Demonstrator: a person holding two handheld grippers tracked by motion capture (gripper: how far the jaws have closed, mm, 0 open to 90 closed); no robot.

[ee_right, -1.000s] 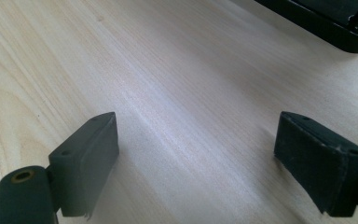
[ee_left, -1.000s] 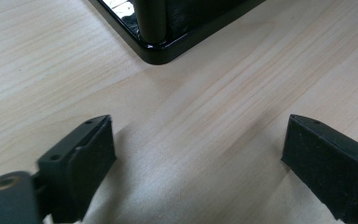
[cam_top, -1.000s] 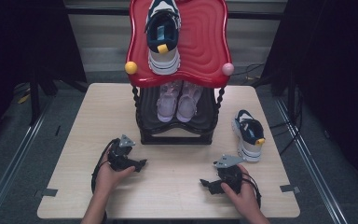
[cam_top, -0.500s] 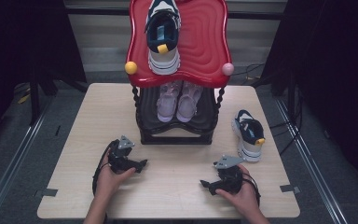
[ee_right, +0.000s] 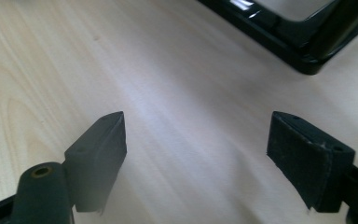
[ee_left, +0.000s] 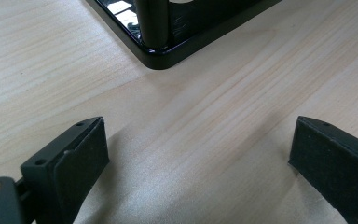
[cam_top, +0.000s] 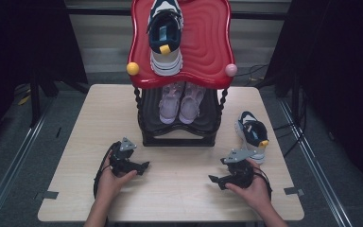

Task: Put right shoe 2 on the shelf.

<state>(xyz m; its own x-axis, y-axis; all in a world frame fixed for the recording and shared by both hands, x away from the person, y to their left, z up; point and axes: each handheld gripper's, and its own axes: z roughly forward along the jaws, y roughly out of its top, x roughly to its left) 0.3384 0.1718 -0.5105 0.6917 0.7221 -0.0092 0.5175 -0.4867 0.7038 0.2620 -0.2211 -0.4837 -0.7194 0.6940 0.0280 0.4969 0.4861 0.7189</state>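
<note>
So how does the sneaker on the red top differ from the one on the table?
The top sneaker sits high on the rack's red top; the table sneaker rests on the table, right of the rack. The top one points straight away from the person; the table one is angled slightly. Both are navy and white with a yellow heel tab, seemingly a pair.

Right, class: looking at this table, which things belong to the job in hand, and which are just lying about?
Belongs to the job:
- navy and white shoe on the table
- its match on the red top shelf
- shoe rack
- left tongs, open
- right tongs, open

Just lying about:
- pink shoes on the lower shelf
- table
</note>
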